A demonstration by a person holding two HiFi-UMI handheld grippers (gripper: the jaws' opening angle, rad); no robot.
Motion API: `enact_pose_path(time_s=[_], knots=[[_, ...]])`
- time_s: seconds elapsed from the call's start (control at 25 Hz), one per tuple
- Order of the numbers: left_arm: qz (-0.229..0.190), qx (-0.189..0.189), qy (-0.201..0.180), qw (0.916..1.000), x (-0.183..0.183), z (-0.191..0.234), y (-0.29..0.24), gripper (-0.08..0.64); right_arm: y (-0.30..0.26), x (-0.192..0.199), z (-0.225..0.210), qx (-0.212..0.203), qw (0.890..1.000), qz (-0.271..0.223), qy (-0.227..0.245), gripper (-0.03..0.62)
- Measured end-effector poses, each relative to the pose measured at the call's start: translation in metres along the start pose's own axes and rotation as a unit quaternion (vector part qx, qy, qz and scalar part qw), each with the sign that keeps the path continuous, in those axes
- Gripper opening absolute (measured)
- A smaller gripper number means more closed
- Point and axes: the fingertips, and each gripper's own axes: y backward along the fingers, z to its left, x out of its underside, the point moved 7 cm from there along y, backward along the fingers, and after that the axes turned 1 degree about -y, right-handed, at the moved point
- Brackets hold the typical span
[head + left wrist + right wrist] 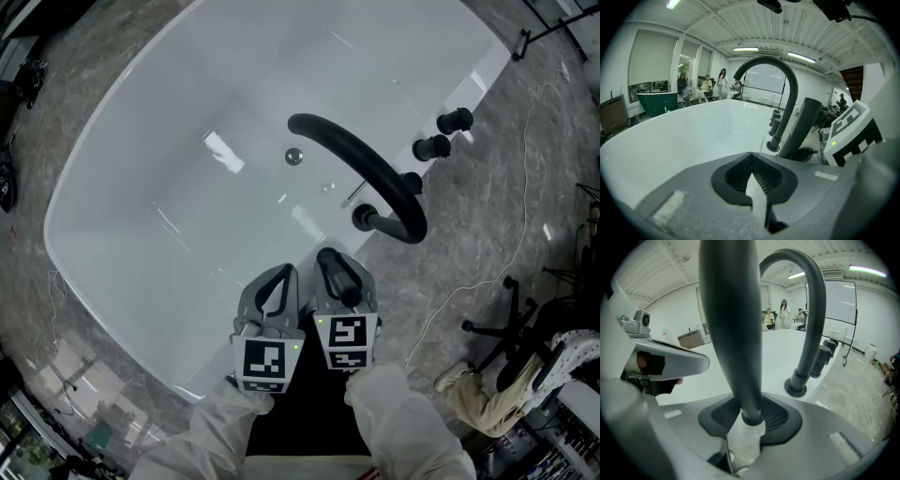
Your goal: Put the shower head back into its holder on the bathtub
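Note:
A white bathtub [141, 178] fills the head view, with a black arched faucet [375, 173] on its right rim. My right gripper [345, 281] is shut on the lower end of a dark stick-shaped shower head [330, 260]. In the right gripper view the shower head [733, 333] stands upright between the pads of the right gripper [751, 416], with the faucet [808, 329] beyond it. Just to the left, my left gripper [277, 279] is shut with nothing in it. In its own view the left gripper [751, 171] has the shower head [799, 129] to its right. I cannot make out the holder.
Three black knobs [433, 146] stand on the tub rim past the faucet. The drain [293, 157] lies on the tub floor. A cable [487, 281] and a chair base [506, 328] lie on the marble floor at right. Several people [708, 86] sit far behind the tub.

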Motion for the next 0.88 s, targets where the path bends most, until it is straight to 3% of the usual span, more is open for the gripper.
enact_pose_path(time_s=[0.88], knots=[[0.001,-0.021,0.007,0.9998,0.0051,0.0010,0.0011,-0.008,-0.0046,0.0018,-0.0002,-0.001,1.000,-0.008,-0.002,0.143]])
